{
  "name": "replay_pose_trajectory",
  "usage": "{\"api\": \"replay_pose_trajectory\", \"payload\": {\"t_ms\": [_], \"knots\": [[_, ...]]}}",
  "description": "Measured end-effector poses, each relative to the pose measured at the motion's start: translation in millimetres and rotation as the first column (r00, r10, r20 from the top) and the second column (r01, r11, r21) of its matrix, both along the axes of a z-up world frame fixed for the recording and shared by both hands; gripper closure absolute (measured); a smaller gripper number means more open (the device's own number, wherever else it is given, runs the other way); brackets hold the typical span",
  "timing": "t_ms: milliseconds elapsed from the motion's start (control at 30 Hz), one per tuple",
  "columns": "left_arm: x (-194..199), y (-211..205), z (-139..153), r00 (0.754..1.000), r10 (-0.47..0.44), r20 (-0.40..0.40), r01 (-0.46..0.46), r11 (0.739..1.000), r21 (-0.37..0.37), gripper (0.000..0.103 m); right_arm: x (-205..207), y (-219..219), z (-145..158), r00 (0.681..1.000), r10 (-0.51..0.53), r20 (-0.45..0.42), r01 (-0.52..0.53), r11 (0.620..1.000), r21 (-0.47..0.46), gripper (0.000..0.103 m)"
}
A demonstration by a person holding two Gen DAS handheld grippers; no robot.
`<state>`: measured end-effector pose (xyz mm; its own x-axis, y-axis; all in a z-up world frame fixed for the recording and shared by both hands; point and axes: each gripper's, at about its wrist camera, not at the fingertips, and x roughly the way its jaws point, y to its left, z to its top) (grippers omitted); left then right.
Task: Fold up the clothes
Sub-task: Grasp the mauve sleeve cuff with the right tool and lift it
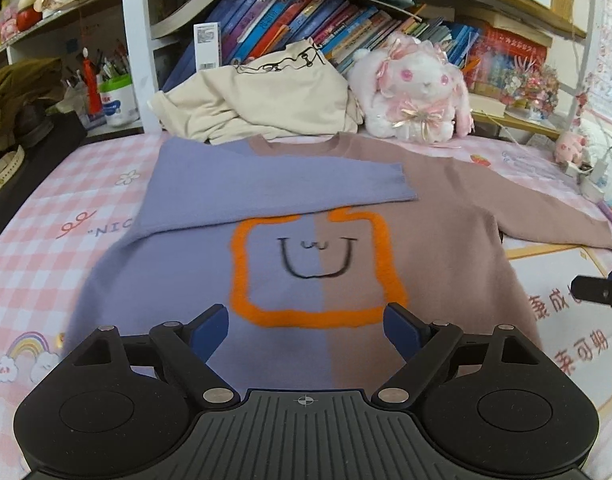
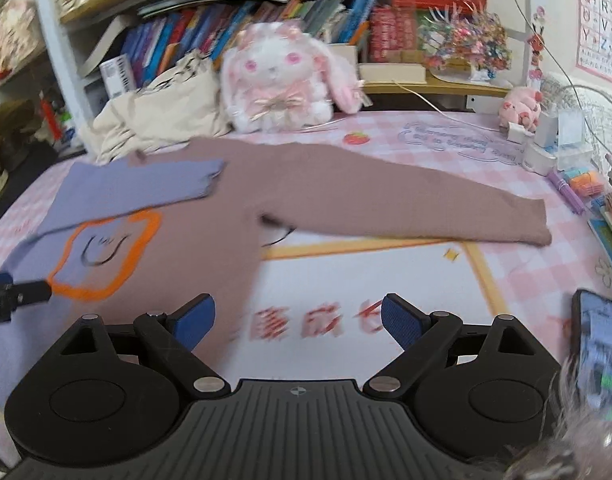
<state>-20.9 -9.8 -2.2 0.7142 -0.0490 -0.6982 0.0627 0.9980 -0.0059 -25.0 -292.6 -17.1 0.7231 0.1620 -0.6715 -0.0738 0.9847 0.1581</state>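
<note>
A half purple, half brown sweater (image 1: 426, 280) with an orange square and a smiling face lies flat on the pink checked table. Its purple sleeve (image 1: 266, 184) is folded across the chest. Its brown sleeve (image 2: 406, 208) stretches out to the right. My left gripper (image 1: 306, 328) is open and empty above the sweater's lower middle. My right gripper (image 2: 298, 320) is open and empty over the table mat, just right of the sweater's brown side (image 2: 226, 240). The left gripper's tip (image 2: 18, 296) shows at the left edge of the right wrist view.
A cream garment (image 1: 266, 100) lies crumpled behind the sweater. A pink plush rabbit (image 1: 418, 88) sits beside it against shelves of books (image 1: 306, 24). A phone (image 2: 598, 344) lies at the right. Chargers and small items (image 2: 546, 140) stand at the back right.
</note>
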Motion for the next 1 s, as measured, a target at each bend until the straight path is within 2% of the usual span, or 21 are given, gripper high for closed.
{"api": "replay_pose_trajectory", "payload": {"t_ms": [200,533,600,700,767,833,1000], "knots": [[-5,-35,-3,0.997,0.071,-0.033,-0.07,0.997,0.029,0.016,25,-49,-7,1.0,0.005,-0.026,-0.005,1.0,0.023,0.015],[-22,-66,-5,0.985,0.151,-0.08,-0.144,0.986,0.086,0.016,56,-139,-16,0.986,-0.153,-0.059,0.158,0.984,0.084,0.016],[-22,-70,-5,0.984,0.159,-0.084,-0.151,0.984,0.093,0.016,60,-151,-18,0.983,-0.174,-0.065,0.18,0.979,0.099,0.02],[-23,-77,-5,0.983,0.158,-0.09,-0.148,0.983,0.107,0.016,65,-167,-20,0.976,-0.204,-0.082,0.213,0.969,0.126,0.033],[-24,-83,-6,0.984,0.148,-0.095,-0.136,0.983,0.12,0.016,68,-179,-23,0.969,-0.228,-0.097,0.241,0.959,0.148,0.046],[-25,-88,-7,0.985,0.139,-0.097,-0.126,0.983,0.133,0.016,70,-189,-26,0.96,-0.257,-0.113,0.273,0.948,0.164,0.052],[-28,-97,-7,0.987,0.125,-0.098,-0.108,0.98,0.165,0.016,73,-210,-35,0.94,-0.307,-0.149,0.336,0.911,0.239,0.058]]}}
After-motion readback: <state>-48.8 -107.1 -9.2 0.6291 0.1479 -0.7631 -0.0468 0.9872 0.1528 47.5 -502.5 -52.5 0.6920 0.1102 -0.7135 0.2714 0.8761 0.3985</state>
